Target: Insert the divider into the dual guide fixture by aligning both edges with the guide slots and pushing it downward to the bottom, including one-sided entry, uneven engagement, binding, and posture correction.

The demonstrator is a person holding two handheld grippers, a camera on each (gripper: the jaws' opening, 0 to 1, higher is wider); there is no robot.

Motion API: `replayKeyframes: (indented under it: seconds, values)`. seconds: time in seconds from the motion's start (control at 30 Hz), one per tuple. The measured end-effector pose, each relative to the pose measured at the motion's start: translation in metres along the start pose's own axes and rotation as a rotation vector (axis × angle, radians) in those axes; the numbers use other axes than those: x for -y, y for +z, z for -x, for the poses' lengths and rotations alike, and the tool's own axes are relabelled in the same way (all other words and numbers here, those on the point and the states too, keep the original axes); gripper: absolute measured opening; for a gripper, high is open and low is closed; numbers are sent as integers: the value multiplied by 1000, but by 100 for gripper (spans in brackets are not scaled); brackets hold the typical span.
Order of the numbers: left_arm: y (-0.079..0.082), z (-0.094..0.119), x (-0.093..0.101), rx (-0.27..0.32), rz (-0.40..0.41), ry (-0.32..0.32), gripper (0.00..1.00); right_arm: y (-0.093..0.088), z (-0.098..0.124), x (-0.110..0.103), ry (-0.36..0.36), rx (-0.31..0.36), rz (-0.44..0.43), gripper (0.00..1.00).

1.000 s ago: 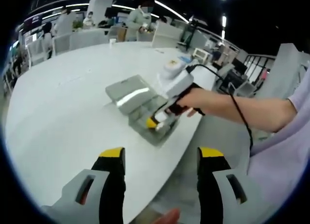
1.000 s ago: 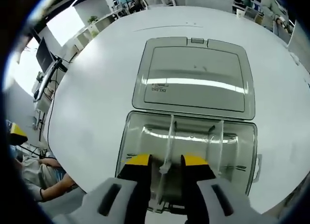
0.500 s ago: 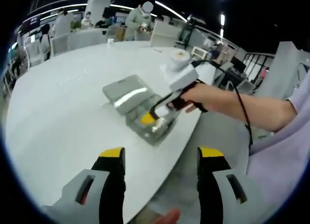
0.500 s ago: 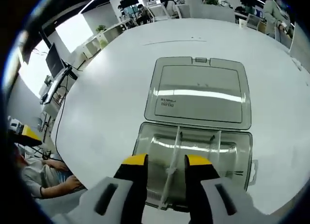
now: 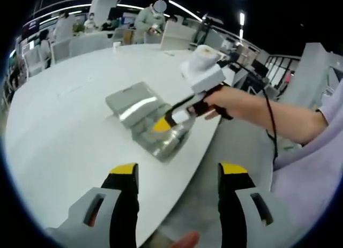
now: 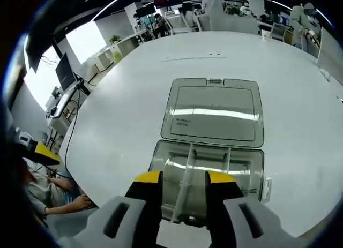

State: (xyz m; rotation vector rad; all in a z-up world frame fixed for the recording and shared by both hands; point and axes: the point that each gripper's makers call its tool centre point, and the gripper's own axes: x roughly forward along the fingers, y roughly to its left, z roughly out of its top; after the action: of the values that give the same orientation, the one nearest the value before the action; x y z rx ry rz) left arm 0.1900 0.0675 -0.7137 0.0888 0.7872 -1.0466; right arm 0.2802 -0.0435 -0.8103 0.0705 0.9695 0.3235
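On the white round worktop [image 6: 123, 109] near its edge sits a clear plastic box [image 6: 209, 175], the fixture with guide slots, its hinged lid [image 6: 214, 111] folded flat open on the far side. A small dark label with printing shows on the lid's near left corner, too small to read.

From the right gripper view, the right tool [image 6: 182, 177] has its yellow-tipped jaws drawn close together on a thin clear divider [image 6: 185, 178]. The divider stands tilted, its upper end leaning toward the lid and its lower end between the jaws, above the box's left part. How far its edges sit in the slots cannot be told. A second clear divider [image 6: 227, 158] stands upright in the box to the right of the held one, apart from it. At the far left edge of this view a yellow tip of the other tool [image 6: 43, 154] appears beside a cable.

From the left gripper view, the left tool [image 5: 178, 173] hangs off the worktop's edge, jaws spread wide with nothing between them. Ahead, a person's hand [image 5: 222, 100] holds the right tool [image 5: 162, 125] down at the box [image 5: 158, 141], with the grey-looking lid [image 5: 131, 100] lying beyond. People and office chairs stand in the background behind the worktop.
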Motion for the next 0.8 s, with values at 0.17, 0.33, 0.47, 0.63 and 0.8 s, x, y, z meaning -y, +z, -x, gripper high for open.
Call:
replayKeyframes:
  seconds: [0.17,0.33,0.47,0.63,0.8]
  values:
    - [0,0,1,5,23,18,58,5,3,-5,26,20,23,27]
    - [2,1,2,11,42,38,58,10,7,-10,54,38,40,27]
    - [2,3,3,13,51,52,58,13,14,-15,79,62,55,27]
    - [2,4,4,23,71,73,58,18,22,-19,110,94,79,28]
    - [0,4,4,26,91,88,58,20,28,-20,138,116,96,29]
